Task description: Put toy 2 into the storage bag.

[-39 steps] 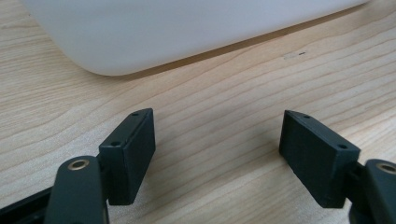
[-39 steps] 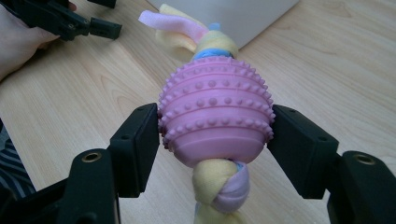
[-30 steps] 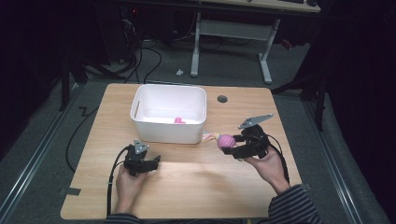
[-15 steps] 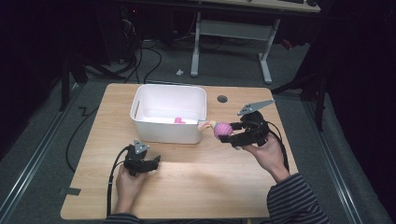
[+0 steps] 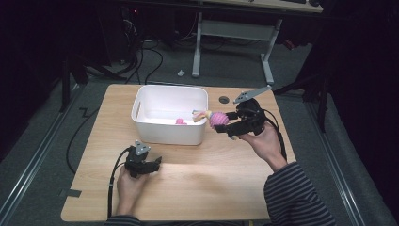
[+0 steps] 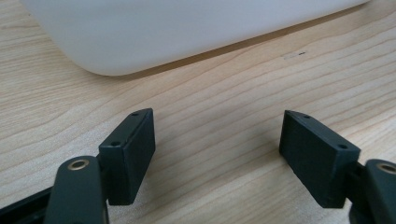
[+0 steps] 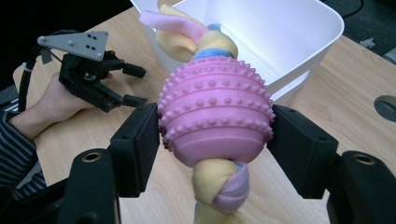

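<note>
My right gripper is shut on a pink studded ball toy threaded on a pastel braided rope. I hold it in the air at the right rim of the white bin, with the rope's end over the rim. A small pink object lies inside the bin. My left gripper rests open on the wooden table in front of the bin's near wall, nothing between its jaws. The right gripper view shows the left gripper at far left.
A round cable hole sits in the table behind the right gripper. Beyond the far table edge are desk legs and cables on the floor. Bare tabletop lies between the two hands.
The right gripper has lifted the ball toy and carried it left, up to the bin's right rim. The left gripper has stayed put.
</note>
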Tool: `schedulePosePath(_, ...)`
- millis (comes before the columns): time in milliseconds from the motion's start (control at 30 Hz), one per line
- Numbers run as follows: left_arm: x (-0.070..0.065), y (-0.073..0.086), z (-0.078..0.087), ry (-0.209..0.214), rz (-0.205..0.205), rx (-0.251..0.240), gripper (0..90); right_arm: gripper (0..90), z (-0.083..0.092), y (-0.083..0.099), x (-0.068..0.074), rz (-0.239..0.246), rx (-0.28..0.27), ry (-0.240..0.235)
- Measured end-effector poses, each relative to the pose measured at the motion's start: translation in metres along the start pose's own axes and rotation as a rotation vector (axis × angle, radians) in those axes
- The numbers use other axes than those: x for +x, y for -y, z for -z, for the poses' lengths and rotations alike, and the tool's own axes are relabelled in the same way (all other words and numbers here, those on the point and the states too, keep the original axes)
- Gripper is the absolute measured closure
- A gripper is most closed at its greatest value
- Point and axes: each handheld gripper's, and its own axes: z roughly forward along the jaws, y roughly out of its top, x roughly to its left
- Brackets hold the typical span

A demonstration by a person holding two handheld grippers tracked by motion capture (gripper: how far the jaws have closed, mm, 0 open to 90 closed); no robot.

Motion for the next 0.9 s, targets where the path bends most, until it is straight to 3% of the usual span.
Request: schedulePosePath(900,0.0,0.0,0.0,0.001,0.0,0.0,27.2,34.9,-0.037,-0.052,-0.016,0.009,0.013,-0.011)
